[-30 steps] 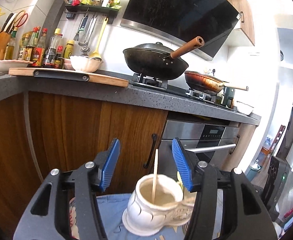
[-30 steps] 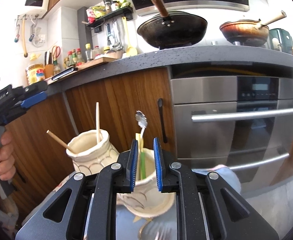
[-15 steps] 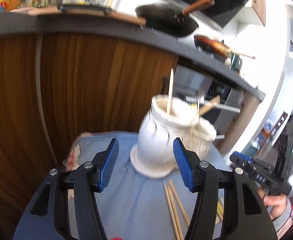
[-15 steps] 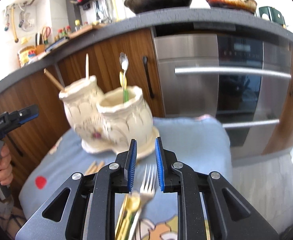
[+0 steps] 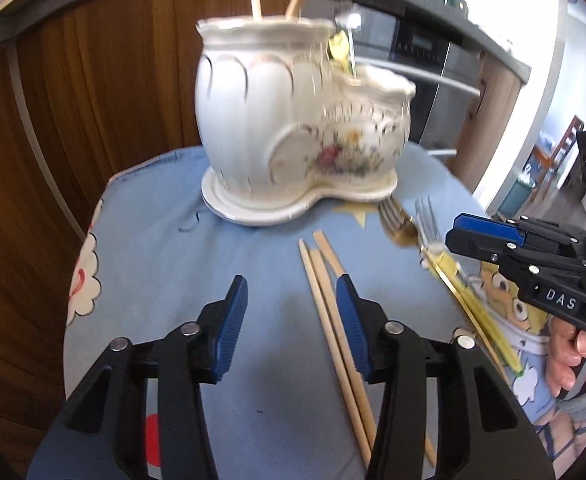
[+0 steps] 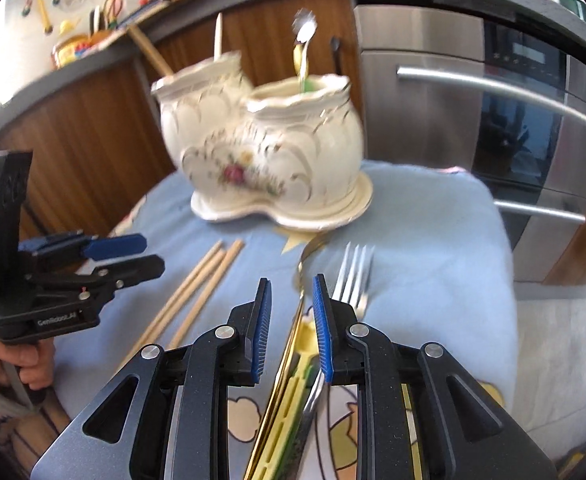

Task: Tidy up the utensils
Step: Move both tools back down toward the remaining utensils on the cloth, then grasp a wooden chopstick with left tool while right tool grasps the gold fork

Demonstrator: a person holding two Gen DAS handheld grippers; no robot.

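On the blue-cloth-covered desk (image 5: 165,248), the left gripper (image 5: 291,320) hangs with fingers released, holding nothing, the three loose wooden chopsticks (image 5: 329,300) just right of its gap. The cream ceramic two-pot holder (image 5: 293,120) at the far edge already holds two chopsticks and a spoon. Near the right edge, forks (image 6: 353,272) and yellow-handled cutlery remain; the right gripper (image 6: 291,320) hovers over them, fingers parted, gripping nothing. Roughly half done, I judge.

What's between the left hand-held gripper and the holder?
Only bare blue cloth, per the left wrist view; chopsticks lie beside the left hand-held gripper, short of the holder.
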